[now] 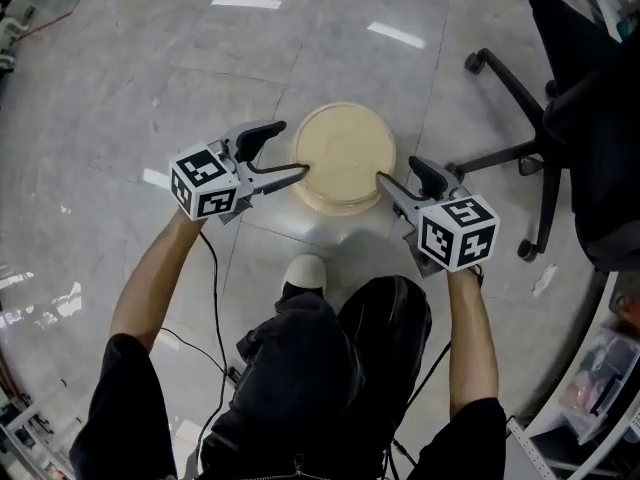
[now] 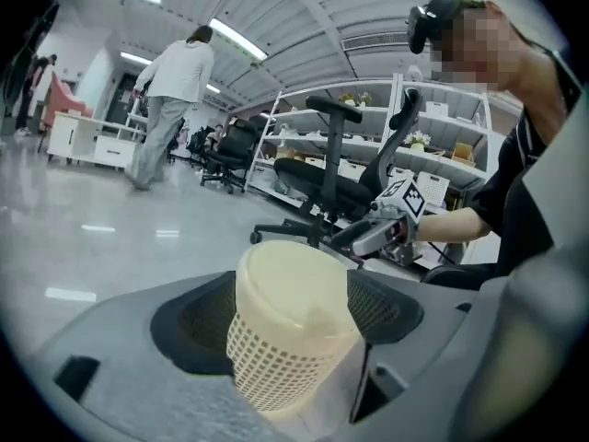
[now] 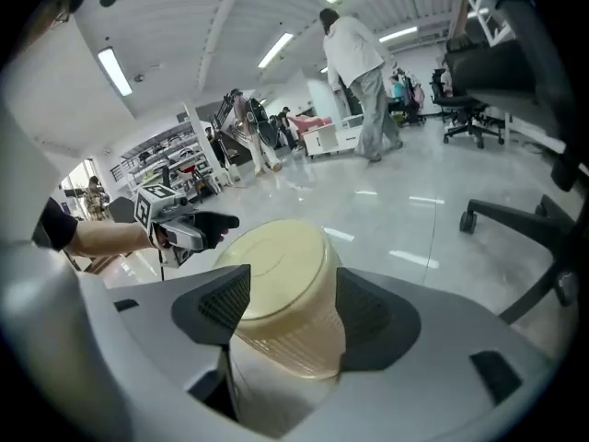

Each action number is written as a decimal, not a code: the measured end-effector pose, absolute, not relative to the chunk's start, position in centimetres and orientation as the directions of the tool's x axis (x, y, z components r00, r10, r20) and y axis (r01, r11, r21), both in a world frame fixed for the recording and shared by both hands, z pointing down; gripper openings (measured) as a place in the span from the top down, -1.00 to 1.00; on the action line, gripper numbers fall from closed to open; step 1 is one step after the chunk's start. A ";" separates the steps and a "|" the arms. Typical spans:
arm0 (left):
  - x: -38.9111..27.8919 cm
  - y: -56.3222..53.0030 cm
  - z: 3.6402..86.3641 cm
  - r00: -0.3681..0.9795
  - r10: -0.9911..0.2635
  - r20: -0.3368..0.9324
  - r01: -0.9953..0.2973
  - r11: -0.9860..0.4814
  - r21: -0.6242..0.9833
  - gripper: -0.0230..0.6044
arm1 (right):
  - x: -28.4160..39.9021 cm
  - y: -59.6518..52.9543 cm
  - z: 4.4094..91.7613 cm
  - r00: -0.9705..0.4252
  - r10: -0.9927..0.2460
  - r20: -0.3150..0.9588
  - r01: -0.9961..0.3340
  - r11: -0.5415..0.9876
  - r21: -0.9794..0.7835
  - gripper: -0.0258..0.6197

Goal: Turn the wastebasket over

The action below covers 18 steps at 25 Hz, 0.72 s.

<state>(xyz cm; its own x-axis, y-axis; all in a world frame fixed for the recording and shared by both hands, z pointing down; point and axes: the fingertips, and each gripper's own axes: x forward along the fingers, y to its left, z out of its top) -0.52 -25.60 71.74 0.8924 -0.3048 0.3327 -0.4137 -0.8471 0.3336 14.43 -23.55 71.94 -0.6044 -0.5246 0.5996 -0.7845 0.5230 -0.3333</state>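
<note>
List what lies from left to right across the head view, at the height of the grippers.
left gripper → wastebasket → right gripper → office chair

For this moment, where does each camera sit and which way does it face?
Head view: on the person's head, facing steeply down at the bottom-up wastebasket; both forearms, legs, left gripper and right gripper show.
Left gripper view: low on that gripper, along its open jaws, across the wastebasket to the right gripper and forearm.
Right gripper view: mirrored, toward the left gripper and forearm.
Shared: both gripper views face each other across the wastebasket.
</note>
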 end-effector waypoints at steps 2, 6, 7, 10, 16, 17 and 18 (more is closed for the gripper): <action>-0.3 -25.3 72.4 0.911 -0.253 0.327 -0.374 -0.841 0.392 -0.24 | 14.4 -24.0 73.0 -0.643 -0.475 0.601 -0.755 0.526 -0.392 0.07; 0.8 -24.9 74.3 0.910 -0.185 0.371 -0.338 -0.849 0.406 -0.28 | 14.2 -24.6 74.8 -0.686 -0.393 0.612 -0.714 0.526 -0.463 0.07; 1.0 -24.9 74.8 0.904 -0.180 0.387 -0.338 -0.856 0.392 -0.28 | 14.1 -24.7 75.3 -0.685 -0.377 0.623 -0.712 0.527 -0.464 0.07; 1.1 -25.1 75.3 0.894 -0.186 0.407 -0.340 -0.873 0.349 -0.28 | 13.4 -24.8 76.0 -0.699 -0.345 0.627 -0.695 0.533 -0.482 0.06; 1.3 -25.3 74.6 0.891 -0.231 0.391 -0.348 -0.900 0.262 -0.28 | 13.4 -25.1 75.5 -0.683 -0.372 0.629 -0.705 0.561 -0.434 0.06; 1.4 -25.4 74.2 0.891 -0.244 0.384 -0.350 -0.907 0.234 -0.28 | 13.5 -25.2 75.1 -0.677 -0.392 0.622 -0.710 0.570 -0.414 0.07; 1.5 -25.5 73.7 0.890 -0.260 0.375 -0.351 -0.916 0.196 -0.28 | 13.6 -25.4 74.6 -0.671 -0.417 0.613 -0.715 0.581 -0.388 0.07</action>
